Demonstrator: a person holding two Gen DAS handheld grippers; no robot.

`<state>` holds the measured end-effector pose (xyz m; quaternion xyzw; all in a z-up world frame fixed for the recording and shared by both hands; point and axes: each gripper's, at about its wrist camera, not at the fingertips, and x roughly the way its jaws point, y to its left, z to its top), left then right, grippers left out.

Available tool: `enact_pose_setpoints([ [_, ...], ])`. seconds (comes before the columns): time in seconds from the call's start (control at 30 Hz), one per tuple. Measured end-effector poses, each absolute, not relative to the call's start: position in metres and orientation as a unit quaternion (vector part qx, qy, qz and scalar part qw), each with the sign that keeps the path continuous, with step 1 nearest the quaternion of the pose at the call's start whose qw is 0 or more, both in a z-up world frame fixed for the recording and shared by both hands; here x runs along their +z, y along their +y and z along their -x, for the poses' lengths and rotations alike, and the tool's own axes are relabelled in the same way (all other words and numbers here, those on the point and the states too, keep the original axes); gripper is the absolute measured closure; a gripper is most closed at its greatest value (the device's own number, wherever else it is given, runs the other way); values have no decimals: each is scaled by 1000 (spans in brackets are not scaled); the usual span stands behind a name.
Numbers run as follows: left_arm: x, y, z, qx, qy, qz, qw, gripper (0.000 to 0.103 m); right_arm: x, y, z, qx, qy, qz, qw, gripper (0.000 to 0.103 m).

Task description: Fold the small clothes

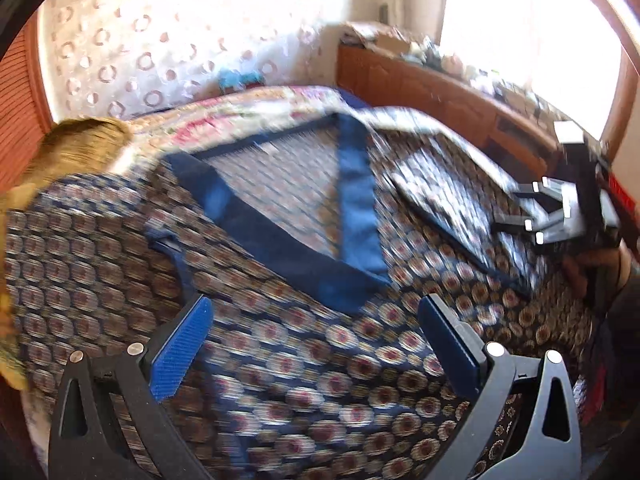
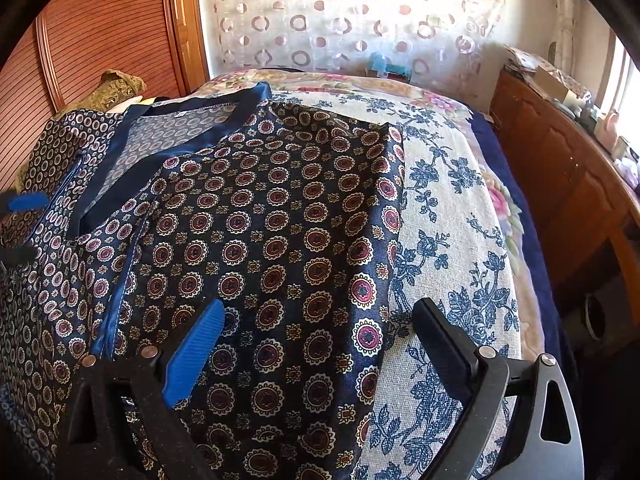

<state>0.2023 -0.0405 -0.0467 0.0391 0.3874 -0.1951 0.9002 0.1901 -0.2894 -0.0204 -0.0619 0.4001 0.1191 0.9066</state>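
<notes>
A navy satin top (image 2: 256,240) with round medallion print and a plain blue V-neck band (image 2: 192,136) lies spread on the bed; its right side edge (image 2: 390,216) looks folded in. The left wrist view, blurred by motion, shows the same top (image 1: 280,360) and neck band (image 1: 352,200). My left gripper (image 1: 316,340) is open and empty above the top's front. My right gripper (image 2: 320,344) is open and empty over the top's right edge. The right gripper also shows in the left wrist view (image 1: 536,216), and one blue pad of the left gripper in the right wrist view (image 2: 28,202).
The bed has a white cover with blue flowers (image 2: 452,240). An olive cushion (image 2: 112,88) lies by the wooden headboard (image 2: 100,32). A wooden cabinet (image 2: 560,168) with clutter stands on the right. A curtain with rings (image 2: 340,20) hangs behind the bed.
</notes>
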Motion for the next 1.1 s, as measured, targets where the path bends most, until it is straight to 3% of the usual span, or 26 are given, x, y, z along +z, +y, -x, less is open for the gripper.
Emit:
enact_pose_setpoints([
  [0.3,-13,35,-227,-99,329,-29,939,0,-20,-289,-191,116,402,63,906,5],
  [0.57,-16,96,-252,-36,335,-10,941,2,-4,-293,-196,107,400,59,908,5],
  [0.8,-24,117,-270,-11,341,3,940,11,34,-299,-226,110,365,62,923,4],
  [1.1,-37,124,-281,-3,354,13,935,12,8,-305,-293,123,396,45,909,5],
])
